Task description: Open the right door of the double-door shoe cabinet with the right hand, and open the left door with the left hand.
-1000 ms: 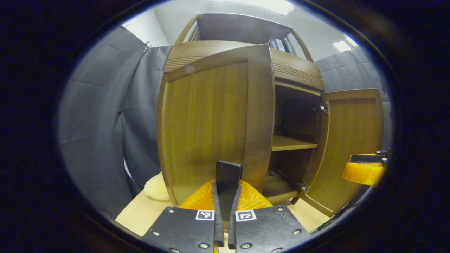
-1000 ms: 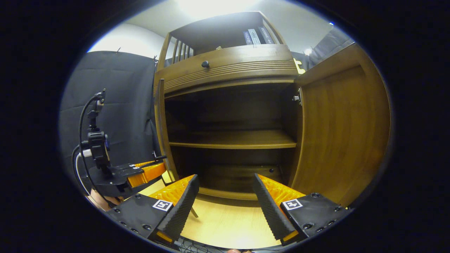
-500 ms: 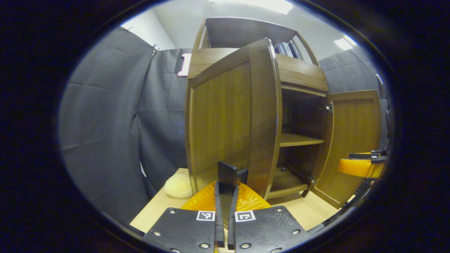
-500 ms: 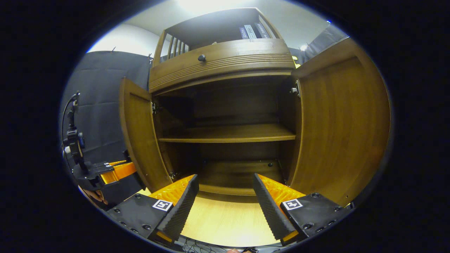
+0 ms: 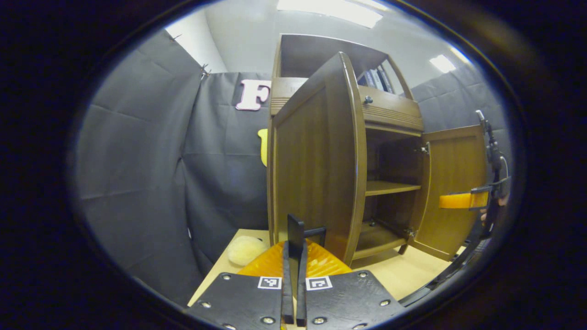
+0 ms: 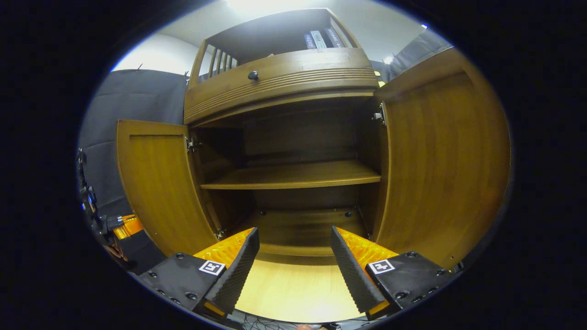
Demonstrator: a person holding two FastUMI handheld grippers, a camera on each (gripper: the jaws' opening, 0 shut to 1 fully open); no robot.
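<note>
- Cabinet (image 6: pixel 284 73) stands straight ahead of your right gripper (image 6: pixel 293 261), both of its two doors swung out, with the dark interior open between them.
- Right door (image 6: pixel 440 160) spreads wide just off your right gripper's right finger, its hinged edge at the cabinet side and its free edge toward you.
- Left door (image 6: pixel 156 183) angles out beyond your right gripper's left finger; in the left gripper view that same door (image 5: pixel 316 156) rises directly ahead of your left gripper (image 5: pixel 294 284), its free vertical edge turned toward you.
- One shelf (image 6: pixel 293 176) crosses the middle of the interior, giving two bare compartments, upper and lower.
- Light wooden tabletop (image 6: pixel 293 288) runs from under your right gripper's fingers to the cabinet's bottom lip, open room between.
- Your right gripper's fingers are spread wide, holding nothing.
- Your left gripper's fingers are pressed together on the dark door handle (image 5: pixel 296 231) that stands up between them.
- One pale rounded object (image 5: pixel 246 250) lies on the table, left of your left gripper, beside the door's foot.
- One round knob (image 6: pixel 252 75) sits on the drawer front above the opening.
</note>
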